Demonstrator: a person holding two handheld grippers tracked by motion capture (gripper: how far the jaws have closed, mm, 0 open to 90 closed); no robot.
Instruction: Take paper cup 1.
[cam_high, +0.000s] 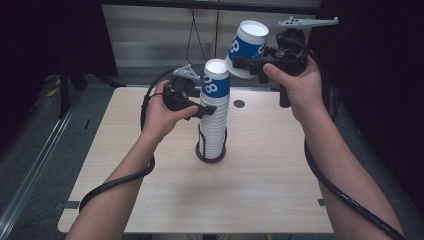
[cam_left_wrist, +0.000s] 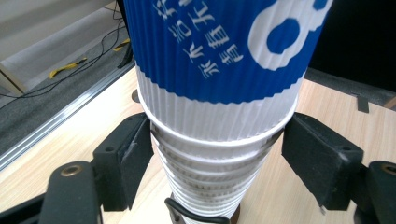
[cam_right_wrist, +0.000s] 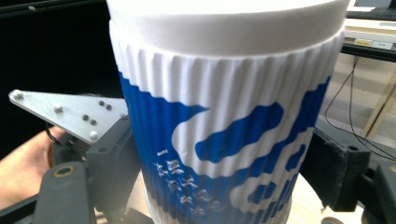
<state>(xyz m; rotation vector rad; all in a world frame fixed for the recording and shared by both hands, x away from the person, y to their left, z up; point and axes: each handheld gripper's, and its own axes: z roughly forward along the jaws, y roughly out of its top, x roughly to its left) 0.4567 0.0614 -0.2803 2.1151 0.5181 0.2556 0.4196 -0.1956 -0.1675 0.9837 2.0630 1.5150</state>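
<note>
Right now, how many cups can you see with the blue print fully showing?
2. One cup is held tilted in the right gripper, above the table. The other tops the nested stack that the left gripper grips; cups below show only rims.

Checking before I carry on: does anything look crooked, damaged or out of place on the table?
Nothing damaged or spilled. The tall stack of white ribbed paper cups stands upright in its dark round holder. The separate blue-and-white cup is tilted, but it is held in the right gripper, off the stack.
</note>
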